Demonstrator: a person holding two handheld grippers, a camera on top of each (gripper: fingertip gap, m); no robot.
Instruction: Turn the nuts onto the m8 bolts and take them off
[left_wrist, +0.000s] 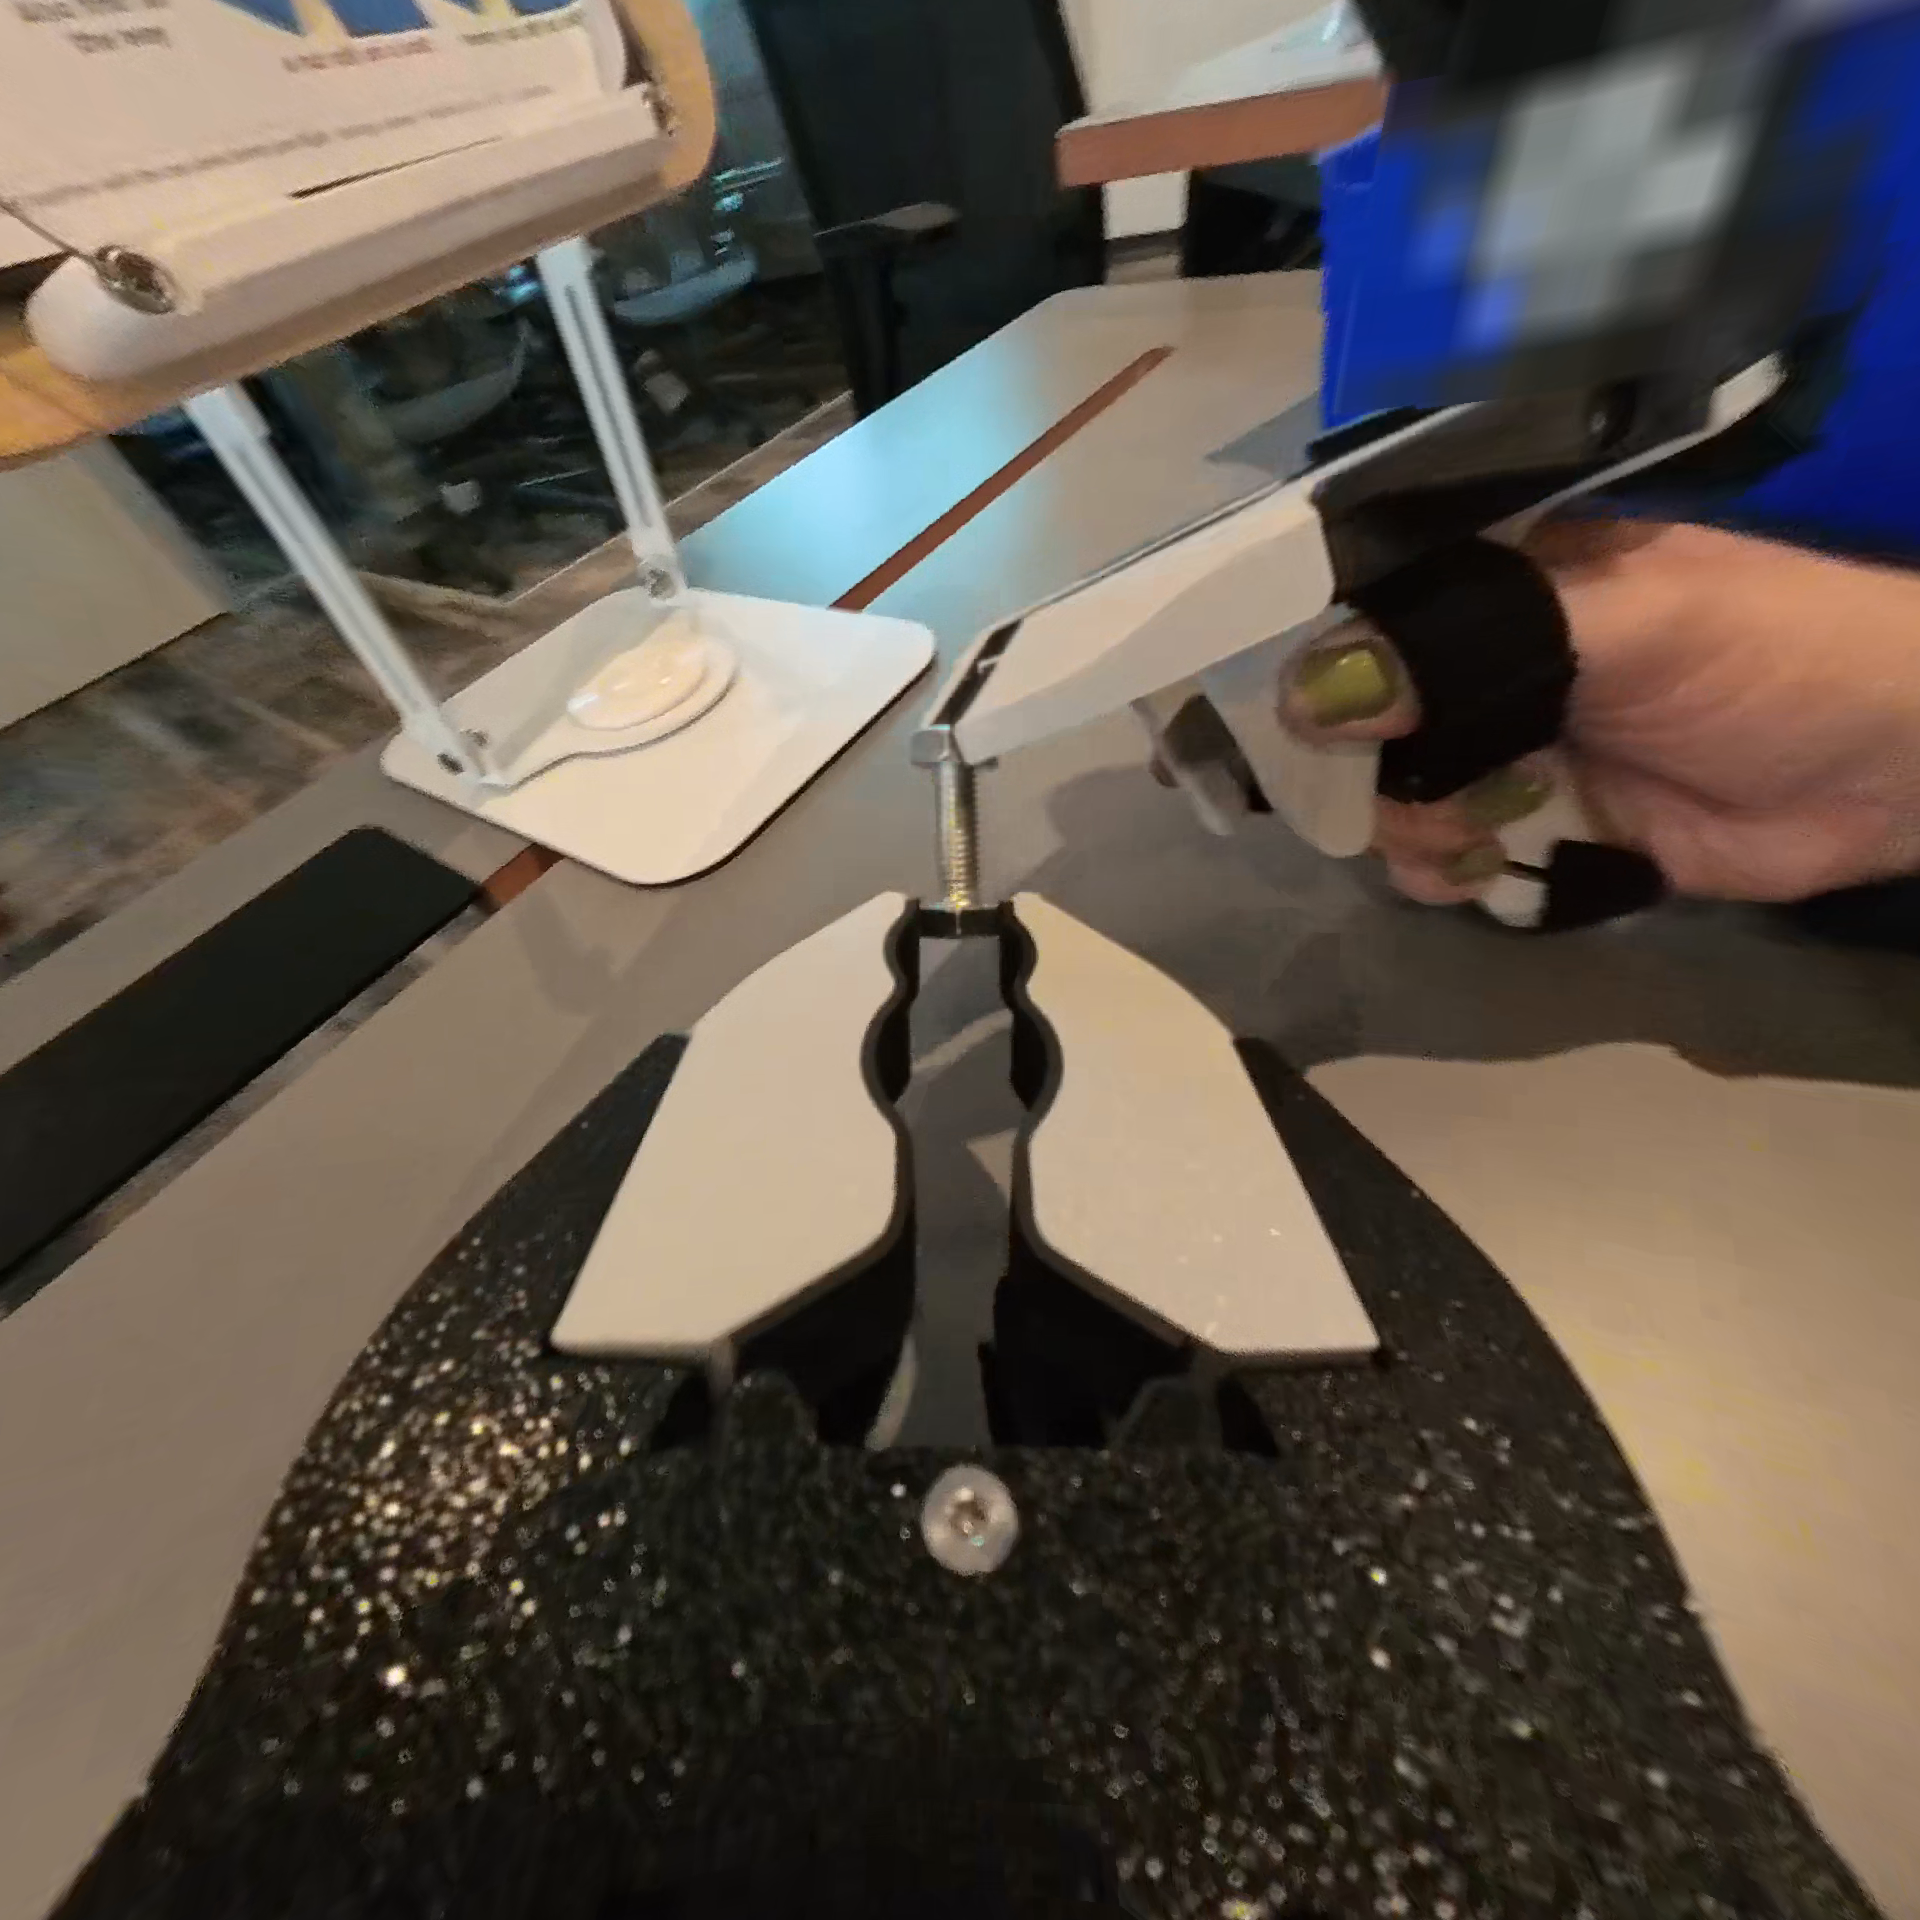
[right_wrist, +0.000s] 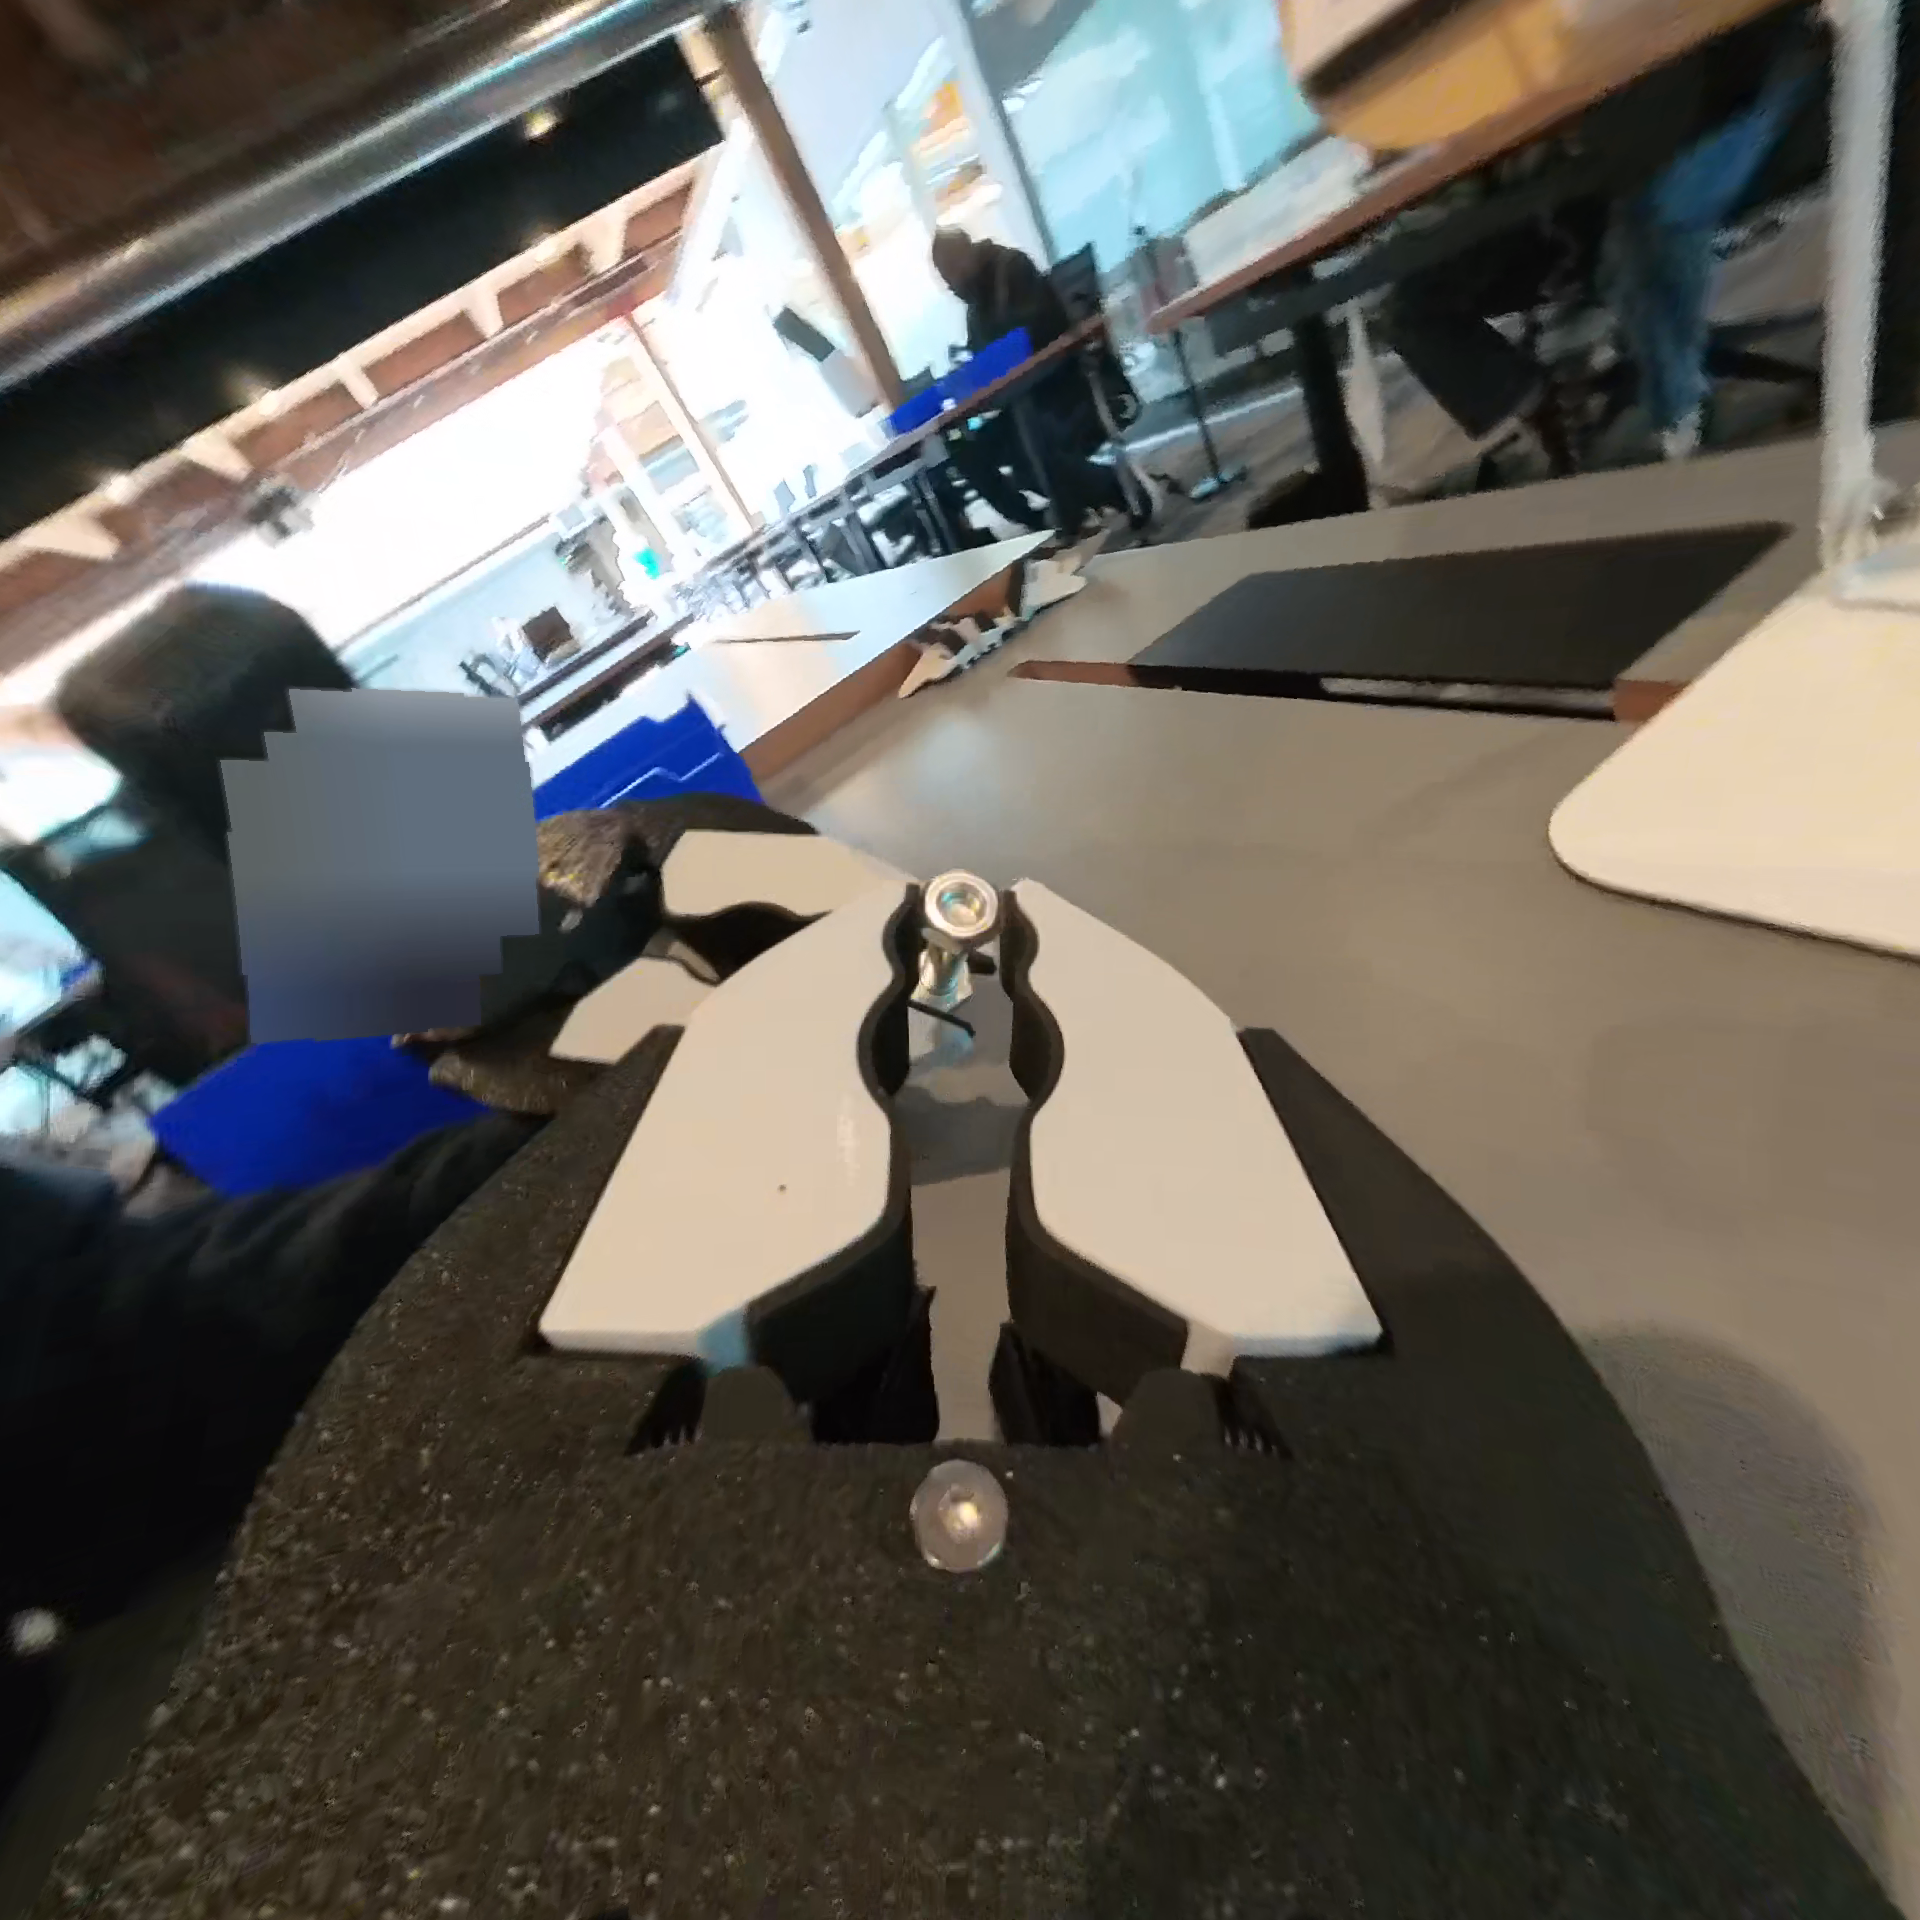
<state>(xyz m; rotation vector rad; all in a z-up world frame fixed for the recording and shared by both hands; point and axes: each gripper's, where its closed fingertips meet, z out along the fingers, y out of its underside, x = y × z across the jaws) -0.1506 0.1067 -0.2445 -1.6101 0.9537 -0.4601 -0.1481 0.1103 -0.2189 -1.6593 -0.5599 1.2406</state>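
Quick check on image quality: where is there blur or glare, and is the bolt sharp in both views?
Left wrist view: bolt fairly sharp, the edges and hand smeared, pale glare on the table. Right wrist view: bolt head clear; background windows blown out, edges blurred and bent.

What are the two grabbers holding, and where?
The right gripper pinches the bolt by its head. The left gripper pinches the nut at the bolt's lower end.

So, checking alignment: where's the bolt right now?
The bolt stands upright above the table, mid-frame in the left wrist view, head in the right gripper, lower end at the left gripper.
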